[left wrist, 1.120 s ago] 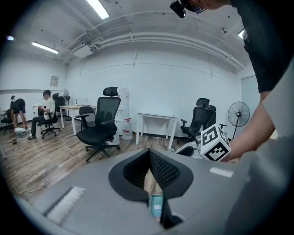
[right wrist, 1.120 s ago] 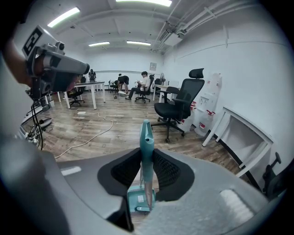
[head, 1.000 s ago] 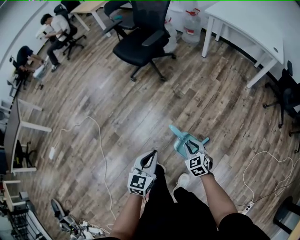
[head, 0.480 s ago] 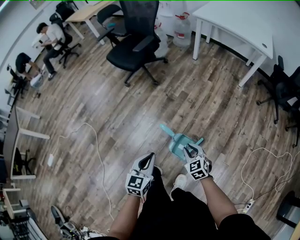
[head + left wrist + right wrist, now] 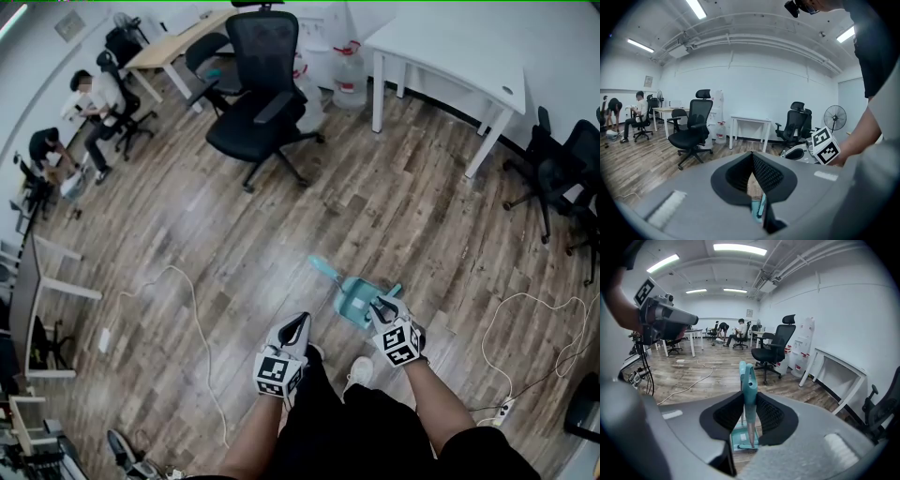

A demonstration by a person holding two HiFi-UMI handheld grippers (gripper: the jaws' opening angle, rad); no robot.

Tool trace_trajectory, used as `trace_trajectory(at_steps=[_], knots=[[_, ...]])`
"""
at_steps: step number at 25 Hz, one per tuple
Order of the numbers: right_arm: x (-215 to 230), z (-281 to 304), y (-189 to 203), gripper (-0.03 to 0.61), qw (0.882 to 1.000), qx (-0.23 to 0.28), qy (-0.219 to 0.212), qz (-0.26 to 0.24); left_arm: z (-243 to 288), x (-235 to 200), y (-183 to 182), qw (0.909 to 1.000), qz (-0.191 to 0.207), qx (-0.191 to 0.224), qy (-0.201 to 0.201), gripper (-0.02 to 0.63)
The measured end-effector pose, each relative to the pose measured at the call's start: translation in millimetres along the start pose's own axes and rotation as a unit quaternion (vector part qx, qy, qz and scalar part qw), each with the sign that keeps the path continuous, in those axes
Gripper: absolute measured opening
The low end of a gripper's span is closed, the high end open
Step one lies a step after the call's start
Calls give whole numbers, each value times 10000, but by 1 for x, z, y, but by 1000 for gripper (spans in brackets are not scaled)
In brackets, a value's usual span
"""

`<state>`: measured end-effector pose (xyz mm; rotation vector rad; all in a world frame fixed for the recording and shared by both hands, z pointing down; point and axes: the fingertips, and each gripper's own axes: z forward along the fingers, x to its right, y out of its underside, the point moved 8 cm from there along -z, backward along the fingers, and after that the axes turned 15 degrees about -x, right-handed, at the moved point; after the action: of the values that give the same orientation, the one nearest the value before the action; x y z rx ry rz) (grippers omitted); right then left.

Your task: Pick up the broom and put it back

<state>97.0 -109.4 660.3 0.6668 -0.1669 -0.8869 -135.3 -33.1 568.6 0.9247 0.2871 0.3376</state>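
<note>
Head view: chair (image 5: 246,131) shifted left; right gripper (image 5: 380,305) clamps broom (image 5: 349,298).

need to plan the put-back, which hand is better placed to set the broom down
Right. The right gripper is shut on the teal broom handle, with the dustpan hanging below its jaws. The left gripper is shut on nothing and hangs apart from the broom.

The right gripper (image 5: 749,395) presses its two black jaws on the teal handle of the broom (image 5: 748,376), which stands upright between them. Below shows a teal dustpan (image 5: 739,438). Further behind, a black office chair (image 5: 772,348) stands on the wooden floor (image 5: 693,376), near a white table (image 5: 839,366).
</note>
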Motion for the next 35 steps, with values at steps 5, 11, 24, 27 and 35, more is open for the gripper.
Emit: trace_trajectory(at_steps=[5, 11, 24, 27, 35], knots=[[10, -19, 4, 87, 9995, 195, 59, 248, 1, 12, -2, 9999, 71, -71, 125, 17], [15, -47, 2, 89, 9980, 470, 53, 425, 6, 26, -10, 9995, 202, -8, 230, 17], [20, -126, -42, 89, 9890, 1374, 277, 462, 2, 40, -28, 9983, 475, 210, 259, 17], [22, -146, -54, 89, 9849, 1617, 408, 471, -1, 43, -31, 9980, 505, 255, 298, 17], [38, -190, -72, 89, 9722, 2091, 780, 705, -4, 48, -49, 9967, 570, 484, 315, 17]])
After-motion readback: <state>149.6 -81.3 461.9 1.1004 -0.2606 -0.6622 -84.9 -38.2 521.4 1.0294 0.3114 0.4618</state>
